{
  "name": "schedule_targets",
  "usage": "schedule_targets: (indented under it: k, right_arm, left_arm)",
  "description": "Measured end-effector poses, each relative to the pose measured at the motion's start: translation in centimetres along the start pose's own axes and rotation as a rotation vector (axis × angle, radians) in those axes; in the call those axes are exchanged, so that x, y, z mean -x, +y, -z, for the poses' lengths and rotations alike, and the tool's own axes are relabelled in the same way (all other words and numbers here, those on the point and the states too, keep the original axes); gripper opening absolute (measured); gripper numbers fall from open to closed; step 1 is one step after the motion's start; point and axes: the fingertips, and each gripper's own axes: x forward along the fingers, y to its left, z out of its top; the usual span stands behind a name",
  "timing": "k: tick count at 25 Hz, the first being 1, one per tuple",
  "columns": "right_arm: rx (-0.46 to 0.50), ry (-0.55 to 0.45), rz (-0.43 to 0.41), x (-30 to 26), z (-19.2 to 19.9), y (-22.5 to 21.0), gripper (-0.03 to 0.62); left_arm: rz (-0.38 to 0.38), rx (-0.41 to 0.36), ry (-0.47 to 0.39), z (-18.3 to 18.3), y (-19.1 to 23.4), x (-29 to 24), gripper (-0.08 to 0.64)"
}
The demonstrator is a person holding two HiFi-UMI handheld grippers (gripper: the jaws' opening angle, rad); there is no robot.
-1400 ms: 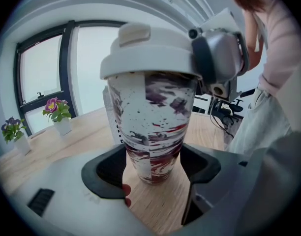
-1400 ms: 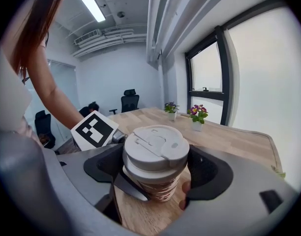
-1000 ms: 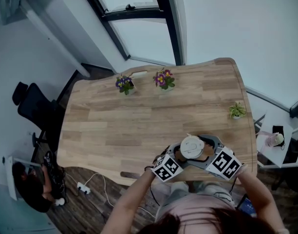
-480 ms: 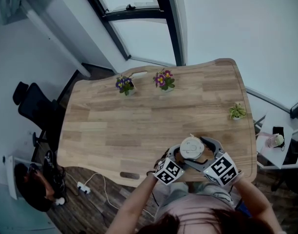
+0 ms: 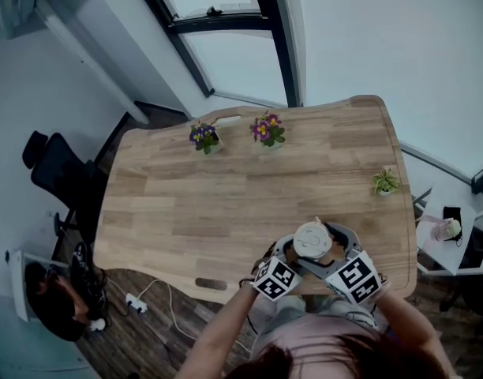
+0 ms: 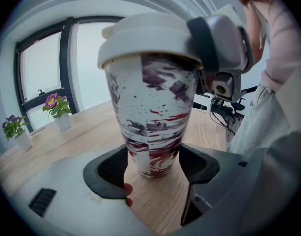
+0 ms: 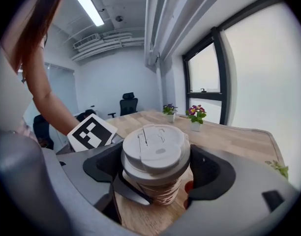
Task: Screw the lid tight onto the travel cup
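Observation:
The travel cup [image 6: 153, 117], white with red and dark streaks, stands upright near the front edge of the wooden table [image 5: 226, 196]. Its white lid [image 7: 155, 149] sits on top and also shows from above as a lid [image 5: 312, 239] between both grippers. My left gripper [image 6: 153, 166] is shut on the cup's narrow base. My right gripper [image 7: 155, 168] is shut on the lid's rim, one jaw on each side. In the left gripper view, the right gripper [image 6: 219, 48] sits at the lid's right side. Both marker cubes lie toward the person, the left gripper [image 5: 293, 253] and the right gripper [image 5: 327, 245].
Two purple flower pots [image 5: 204, 136] [image 5: 265, 129] stand at the table's far edge and a small green plant [image 5: 385, 180] at its right edge. A black office chair [image 5: 52, 172] is on the floor to the left. The table's front edge runs just behind the grippers.
The right gripper has swung round the lid, its marker cube moving left and toward the person; the lid's tab has turned slightly. The left gripper and cup have stayed nearly still.

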Motion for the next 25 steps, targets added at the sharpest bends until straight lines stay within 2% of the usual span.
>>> schedule_targets:
  k: [2, 5, 11, 14, 17, 23, 25]
  right_arm:
    - [-0.028, -0.015, 0.026, 0.0, 0.2, -0.1, 0.391]
    - [-0.044, 0.004, -0.015, 0.1, 0.4, 0.1, 0.391]
    - [0.006, 0.095, -0.105, 0.8, 1.0, 0.2, 0.415]
    - [0.085, 0.122, -0.129, 0.8, 1.2, 0.3, 0.414]
    - [0.151, 0.127, -0.097, 0.7, 1.4, 0.4, 0.413]
    - [0.044, 0.089, 0.066, 0.9, 1.4, 0.3, 0.411]
    - [0.015, 0.083, 0.075, 0.8, 1.4, 0.4, 0.413]
  left_arm:
    - [-0.002, 0.013, 0.006, 0.1, -0.1, 0.1, 0.324]
    - [0.023, -0.012, 0.012, 0.2, -0.3, 0.2, 0.323]
    - [0.066, -0.053, 0.028, 0.3, -0.5, 0.2, 0.322]
    - [0.078, -0.067, 0.033, 0.4, -0.5, 0.1, 0.323]
    - [0.066, -0.062, 0.033, 0.4, -0.6, 0.1, 0.322]
    - [0.014, -0.035, 0.031, 0.3, -0.6, 0.1, 0.322]
    - [0.013, -0.034, 0.034, 0.4, -0.6, 0.1, 0.322]
